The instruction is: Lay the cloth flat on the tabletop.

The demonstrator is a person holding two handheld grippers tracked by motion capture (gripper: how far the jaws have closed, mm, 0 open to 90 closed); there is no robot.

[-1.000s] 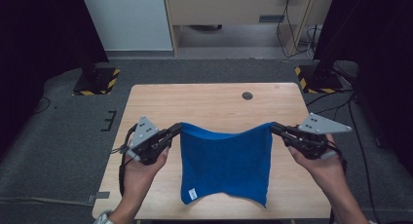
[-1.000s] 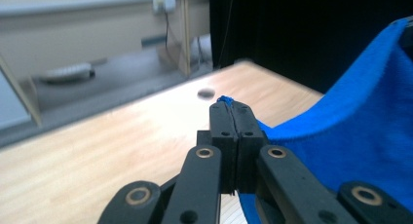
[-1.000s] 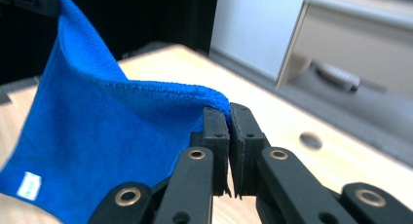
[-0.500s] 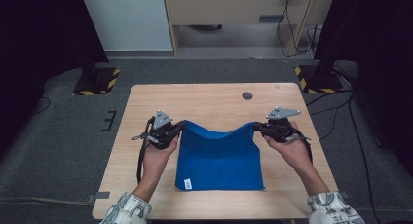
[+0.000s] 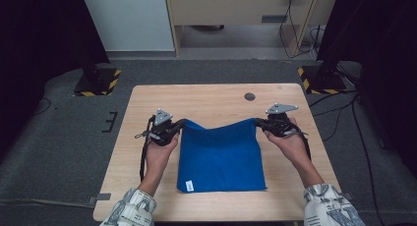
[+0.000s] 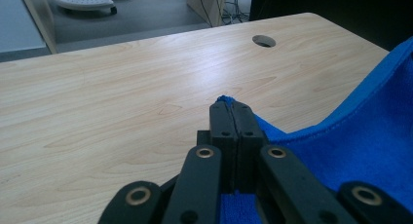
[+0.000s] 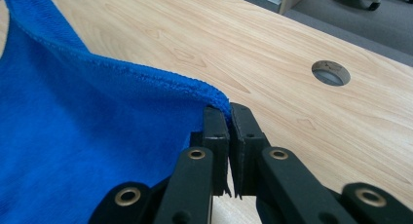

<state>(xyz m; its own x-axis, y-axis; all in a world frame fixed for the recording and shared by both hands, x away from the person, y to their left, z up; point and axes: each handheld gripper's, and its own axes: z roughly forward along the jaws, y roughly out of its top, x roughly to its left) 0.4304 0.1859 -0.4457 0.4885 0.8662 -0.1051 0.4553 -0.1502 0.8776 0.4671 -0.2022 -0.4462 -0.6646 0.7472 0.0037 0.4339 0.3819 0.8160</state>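
A blue cloth (image 5: 220,157) lies mostly flat on the wooden table (image 5: 206,100), with a small white tag at its near left corner. Its two far corners are lifted slightly, and the far edge sags between them. My left gripper (image 5: 183,123) is shut on the far left corner; in the left gripper view the blue cloth (image 6: 360,136) pokes out past the closed jaws of that gripper (image 6: 230,104). My right gripper (image 5: 256,122) is shut on the far right corner; in the right gripper view the cloth's hem (image 7: 146,75) runs into the jaws of this gripper (image 7: 228,109).
A round cable hole (image 5: 250,96) sits in the table beyond the cloth, toward the right. Bare wood lies beyond and to both sides of the cloth. Grey floor surrounds the table, with black stands with yellow-striped bases (image 5: 96,81) at both far sides.
Both grippers have come down and moved away from me with the cloth's corners. The cloth, hanging in the air a second ago, now rests mostly flat on the table.
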